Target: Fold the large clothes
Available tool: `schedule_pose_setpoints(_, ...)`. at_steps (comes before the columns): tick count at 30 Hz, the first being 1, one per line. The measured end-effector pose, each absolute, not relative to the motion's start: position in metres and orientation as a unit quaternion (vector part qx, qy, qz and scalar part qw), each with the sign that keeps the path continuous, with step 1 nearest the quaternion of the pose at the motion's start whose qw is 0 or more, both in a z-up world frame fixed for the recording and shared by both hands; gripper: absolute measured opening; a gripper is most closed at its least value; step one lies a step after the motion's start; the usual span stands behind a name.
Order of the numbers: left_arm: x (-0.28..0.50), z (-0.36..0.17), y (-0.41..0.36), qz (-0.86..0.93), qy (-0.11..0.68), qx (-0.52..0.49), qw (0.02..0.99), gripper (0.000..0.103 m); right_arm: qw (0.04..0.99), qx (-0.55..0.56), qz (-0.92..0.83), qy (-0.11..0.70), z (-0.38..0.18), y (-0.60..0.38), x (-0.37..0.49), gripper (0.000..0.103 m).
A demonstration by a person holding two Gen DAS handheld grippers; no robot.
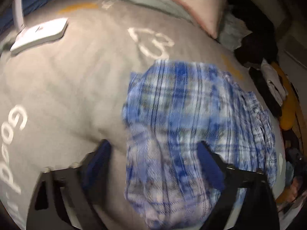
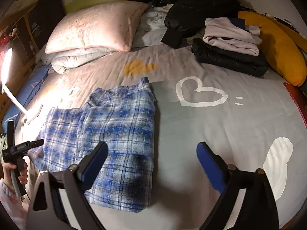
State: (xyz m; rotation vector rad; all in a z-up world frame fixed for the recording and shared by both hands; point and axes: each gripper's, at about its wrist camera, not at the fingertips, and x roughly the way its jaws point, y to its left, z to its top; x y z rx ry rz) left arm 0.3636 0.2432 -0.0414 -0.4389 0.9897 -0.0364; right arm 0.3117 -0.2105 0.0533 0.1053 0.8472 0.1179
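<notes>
A blue and white plaid shirt (image 2: 115, 126) lies folded in a rough rectangle on the grey bedsheet (image 2: 211, 134); it also shows in the left wrist view (image 1: 182, 124). My left gripper (image 1: 153, 153) is open and empty, hovering above the shirt's near left edge. It appears at the left edge of the right wrist view (image 2: 36, 142), held in a hand beside the shirt. My right gripper (image 2: 151, 153) is open and empty above the shirt's right edge, its left finger over the cloth.
A pink pillow (image 2: 96, 26) on a folded quilt lies at the bed head. Black jackets (image 2: 191, 5), a stack of folded clothes (image 2: 230, 44) and a yellow cushion (image 2: 278, 48) lie at the far right. A lit white desk lamp (image 1: 38, 32) stands on the sheet at left.
</notes>
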Motion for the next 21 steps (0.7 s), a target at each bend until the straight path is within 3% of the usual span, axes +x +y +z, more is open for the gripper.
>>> schedule_pose_setpoints(3,0.364,-0.038,0.242,-0.048,0.466,-0.239,0.851,0.01,0.911,0.048,0.052,0.406,0.056,-0.213,0.31,0.099)
schedule_pose_setpoints(13,0.337,0.052,0.191,-0.065,0.364,-0.166,0.914,0.006,0.893,0.054,0.024,0.446,0.046,-0.228,0.32,0.099)
schedule_pose_setpoints(21,0.34,0.112,0.074,-0.115,0.337,-0.082,0.931,0.005,0.895,0.032,0.005,0.444,0.051,-0.236,0.317,0.099)
